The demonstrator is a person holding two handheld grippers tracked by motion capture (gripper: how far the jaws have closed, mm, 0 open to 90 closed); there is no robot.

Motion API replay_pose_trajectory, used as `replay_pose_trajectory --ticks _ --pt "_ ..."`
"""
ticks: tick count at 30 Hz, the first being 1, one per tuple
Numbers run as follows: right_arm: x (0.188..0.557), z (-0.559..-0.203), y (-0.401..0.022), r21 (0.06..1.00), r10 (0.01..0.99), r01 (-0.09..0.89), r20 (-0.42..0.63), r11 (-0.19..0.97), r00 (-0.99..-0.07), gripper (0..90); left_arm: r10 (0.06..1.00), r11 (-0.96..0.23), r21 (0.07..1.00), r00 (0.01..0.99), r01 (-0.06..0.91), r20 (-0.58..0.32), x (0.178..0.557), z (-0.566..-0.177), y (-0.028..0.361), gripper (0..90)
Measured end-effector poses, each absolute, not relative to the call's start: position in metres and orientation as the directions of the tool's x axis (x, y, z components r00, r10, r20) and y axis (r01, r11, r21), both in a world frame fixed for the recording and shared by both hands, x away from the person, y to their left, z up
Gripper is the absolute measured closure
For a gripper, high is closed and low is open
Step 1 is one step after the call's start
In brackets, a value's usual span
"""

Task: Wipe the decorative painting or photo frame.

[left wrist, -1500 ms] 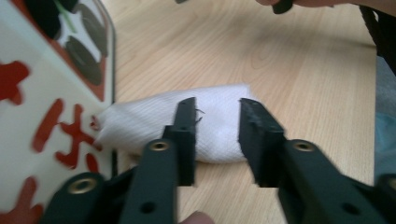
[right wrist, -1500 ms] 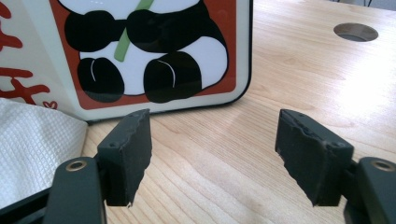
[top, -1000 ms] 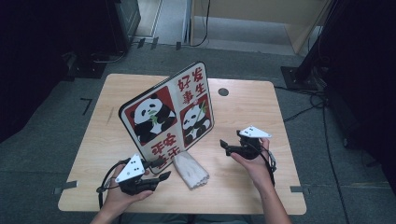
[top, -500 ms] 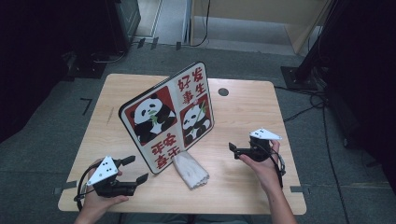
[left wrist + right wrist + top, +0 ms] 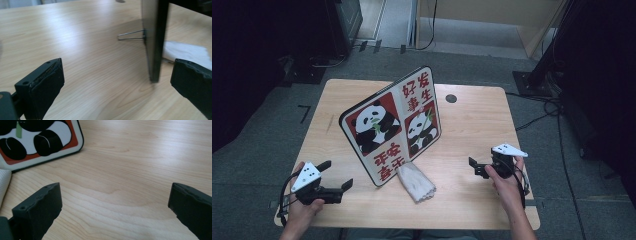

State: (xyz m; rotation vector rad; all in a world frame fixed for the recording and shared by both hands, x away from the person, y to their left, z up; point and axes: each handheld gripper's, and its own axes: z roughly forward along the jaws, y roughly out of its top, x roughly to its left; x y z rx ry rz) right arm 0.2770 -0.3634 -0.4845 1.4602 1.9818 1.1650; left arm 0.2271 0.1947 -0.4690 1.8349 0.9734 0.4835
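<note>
High view: left gripper [image 5: 337,181] jaws wide, empty.

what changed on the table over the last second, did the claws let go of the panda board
Both hands drew back from the panda board: the left claw slid out toward the table's near left corner, the right claw eased right, toward the table's right edge. The left claw's jaws have just been opening; both claws now stand open with nothing between the jaws. The board stays upright on its wire stand, the white cloth lying at its foot as before.
</note>
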Motion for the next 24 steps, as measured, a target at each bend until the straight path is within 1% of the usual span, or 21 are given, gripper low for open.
replay_pose_trajectory --ticks 4,6,7,8,11,15,20,23,24 --pt "0.27 -0.486 -0.373 0.808 0.926 0.582 0.146 0.092 -0.349 0.0 0.826 -0.182 0.874 0.552 0.451 -0.113 0.232 -0.473 0.207 0.0" --pt "0.267 -0.488 -0.378 0.802 0.93 0.59 0.144 0.09 -0.338 0.0 0.852 -0.18 0.862 0.513 0.474 -0.103 0.236 -0.476 0.212 0.0" --pt "0.265 -0.489 -0.381 0.802 0.932 0.591 0.14 0.092 -0.334 0.0 0.852 -0.18 0.862 0.513 0.474 -0.103 0.236 -0.476 0.212 0.0" --pt "0.263 -0.49 -0.384 0.799 0.934 0.594 0.141 0.089 -0.328 0.0 0.878 -0.18 0.842 0.469 0.508 -0.094 0.24 -0.482 0.216 0.0" --pt "0.258 -0.492 -0.39 0.792 0.939 0.603 0.133 0.091 -0.316 0.0 0.891 -0.18 0.822 0.443 0.54 -0.095 0.243 -0.488 0.222 0.0" --pt "0.248 -0.499 -0.401 0.779 0.949 0.619 0.113 0.099 -0.294 0.0 0.908 -0.207 0.796 0.414 0.569 -0.06 0.245 -0.494 0.222 0.0" --pt "0.235 -0.512 -0.409 0.753 0.958 0.649 0.095 0.108 -0.269 0.0 0.914 -0.226 0.759 0.402 0.61 -0.05 0.249 -0.502 0.22 0.0" --pt "0.229 -0.516 -0.409 0.738 0.963 0.66 0.055 0.138 -0.264 0.0 0.909 -0.243 0.743 0.413 0.624 -0.05 0.25 -0.507 0.217 0.0" --pt "0.228 -0.517 -0.409 0.738 0.964 0.659 0.043 0.147 -0.263 0.0 0.907 -0.261 0.735 0.42 0.626 -0.035 0.251 -0.508 0.215 0.0"
